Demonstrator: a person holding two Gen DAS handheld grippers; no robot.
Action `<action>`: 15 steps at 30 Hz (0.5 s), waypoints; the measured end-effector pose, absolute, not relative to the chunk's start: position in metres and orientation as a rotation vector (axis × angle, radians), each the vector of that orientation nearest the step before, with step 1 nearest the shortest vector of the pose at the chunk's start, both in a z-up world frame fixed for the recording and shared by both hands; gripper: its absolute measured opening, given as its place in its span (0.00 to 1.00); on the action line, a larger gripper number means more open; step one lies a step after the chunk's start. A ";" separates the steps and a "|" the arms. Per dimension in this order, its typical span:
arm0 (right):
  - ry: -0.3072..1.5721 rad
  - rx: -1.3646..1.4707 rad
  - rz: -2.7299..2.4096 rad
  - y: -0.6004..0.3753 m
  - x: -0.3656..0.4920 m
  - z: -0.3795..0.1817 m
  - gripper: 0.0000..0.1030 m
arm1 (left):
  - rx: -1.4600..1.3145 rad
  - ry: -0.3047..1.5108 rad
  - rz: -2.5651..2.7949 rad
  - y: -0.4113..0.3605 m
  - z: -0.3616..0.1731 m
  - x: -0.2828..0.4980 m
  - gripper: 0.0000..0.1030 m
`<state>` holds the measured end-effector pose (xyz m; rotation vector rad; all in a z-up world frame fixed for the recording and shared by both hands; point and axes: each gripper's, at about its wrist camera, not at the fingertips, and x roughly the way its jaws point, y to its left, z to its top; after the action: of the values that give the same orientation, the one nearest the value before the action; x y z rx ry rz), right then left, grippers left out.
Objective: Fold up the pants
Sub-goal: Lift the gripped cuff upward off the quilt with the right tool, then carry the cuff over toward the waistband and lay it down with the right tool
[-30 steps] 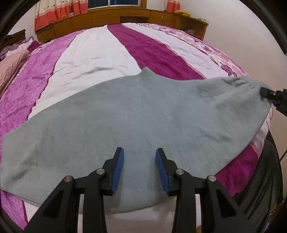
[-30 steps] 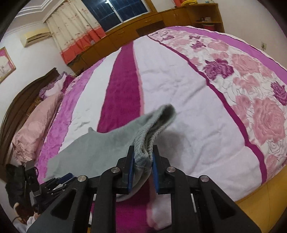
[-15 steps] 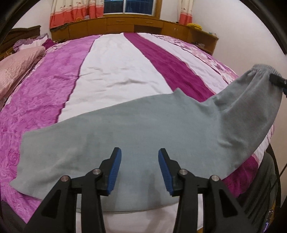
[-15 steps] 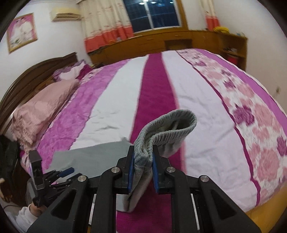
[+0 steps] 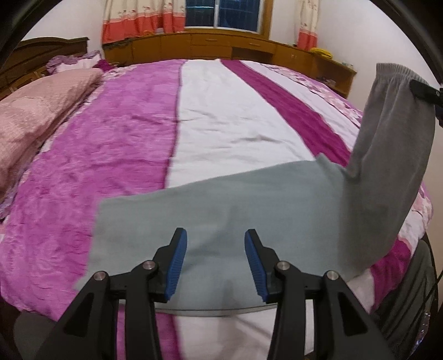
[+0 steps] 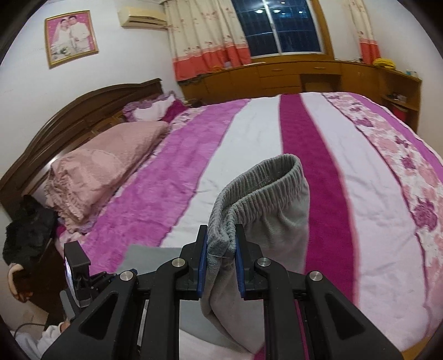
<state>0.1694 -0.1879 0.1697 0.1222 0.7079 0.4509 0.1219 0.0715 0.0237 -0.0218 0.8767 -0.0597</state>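
Two grippers work grey pants (image 5: 249, 210) lying across the striped bedspread (image 5: 116, 155): the right gripper (image 6: 221, 250) is clamped on the lifted elastic waistband (image 6: 265, 180), while the left gripper (image 5: 215, 263) hovers spread above the flat legs, holding nothing.

Bed (image 6: 249, 144): spread striped magenta, white, floral pink
Pillow (image 6: 105, 166): pink, beside dark wooden headboard (image 6: 83, 110)
Window (image 6: 277, 27): dark panes, cream-and-coral curtains (image 6: 210, 38)
Cabinets (image 6: 304, 74): wooden, below window
Wall: framed photograph (image 6: 71, 37); air conditioner (image 6: 141, 18)
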 end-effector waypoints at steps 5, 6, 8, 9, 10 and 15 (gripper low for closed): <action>0.712 0.118 0.522 -0.144 0.177 0.163 0.09 | -0.056 0.876 0.004 0.114 0.023 0.117 0.49; 0.717 0.123 0.542 -0.133 0.178 0.160 0.10 | -0.066 0.880 0.014 0.123 0.022 0.116 0.49; 0.726 0.125 0.567 -0.118 0.180 0.155 0.10 | -0.077 0.883 0.034 0.136 0.021 0.114 0.49; 0.733 0.125 0.587 -0.106 0.182 0.152 0.09 | -0.081 0.885 0.045 0.143 0.020 0.114 0.49; 0.739 0.124 0.602 -0.097 0.183 0.149 0.10 | -0.085 0.886 0.055 0.149 0.020 0.113 0.49; 0.770 0.088 0.665 -0.050 0.186 0.130 0.10 | -0.136 0.885 0.092 0.181 0.020 0.106 0.55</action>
<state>0.1856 -0.0499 0.1303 0.0876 0.7701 0.6653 0.1057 0.1809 0.0197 -0.1357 0.8848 0.0925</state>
